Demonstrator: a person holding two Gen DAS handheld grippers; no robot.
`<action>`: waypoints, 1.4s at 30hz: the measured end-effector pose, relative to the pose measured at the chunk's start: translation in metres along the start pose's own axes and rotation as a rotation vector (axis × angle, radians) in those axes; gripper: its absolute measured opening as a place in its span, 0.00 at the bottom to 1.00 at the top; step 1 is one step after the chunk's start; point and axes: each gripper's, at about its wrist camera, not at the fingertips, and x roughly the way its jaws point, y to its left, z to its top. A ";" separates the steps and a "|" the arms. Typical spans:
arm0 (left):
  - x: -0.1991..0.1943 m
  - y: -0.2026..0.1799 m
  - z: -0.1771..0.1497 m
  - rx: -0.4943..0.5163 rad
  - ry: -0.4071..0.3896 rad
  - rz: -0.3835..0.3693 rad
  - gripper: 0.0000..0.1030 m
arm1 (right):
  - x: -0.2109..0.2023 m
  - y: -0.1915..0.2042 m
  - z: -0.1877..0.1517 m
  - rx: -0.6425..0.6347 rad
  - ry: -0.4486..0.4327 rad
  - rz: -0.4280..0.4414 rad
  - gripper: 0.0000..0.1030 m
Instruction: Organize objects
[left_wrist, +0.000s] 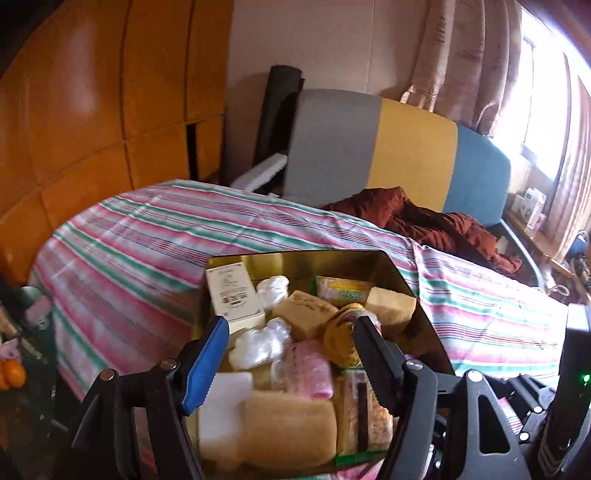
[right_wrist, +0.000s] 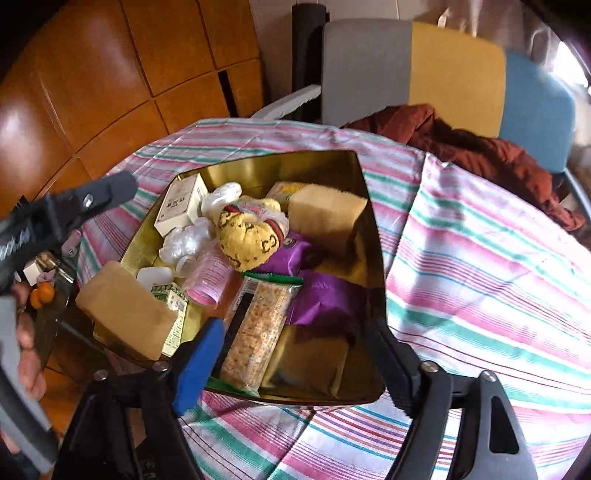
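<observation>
Right wrist: glossy gold tin holds crinkly packets.

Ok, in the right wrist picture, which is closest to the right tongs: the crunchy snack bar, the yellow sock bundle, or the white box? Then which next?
From the right tongs:
1. The crunchy snack bar, lying in the tin just ahead of the tongs.
2. The yellow sock bundle, in the middle of the tin.
3. The white box, in the tin's far left corner.

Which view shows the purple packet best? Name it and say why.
The right wrist view: the purple packet lies in plain sight inside the gold tin, beside the cracker pack. In the left wrist view the packet cannot be made out.
</observation>
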 end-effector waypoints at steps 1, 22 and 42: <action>-0.004 0.000 -0.002 0.000 -0.004 0.007 0.69 | -0.002 0.001 0.000 -0.003 -0.012 -0.011 0.82; -0.062 -0.006 -0.053 0.011 -0.054 0.162 0.69 | -0.057 0.006 -0.034 0.031 -0.230 -0.162 0.88; -0.052 -0.005 -0.071 -0.056 0.009 0.069 0.68 | -0.044 0.006 -0.042 0.021 -0.192 -0.160 0.92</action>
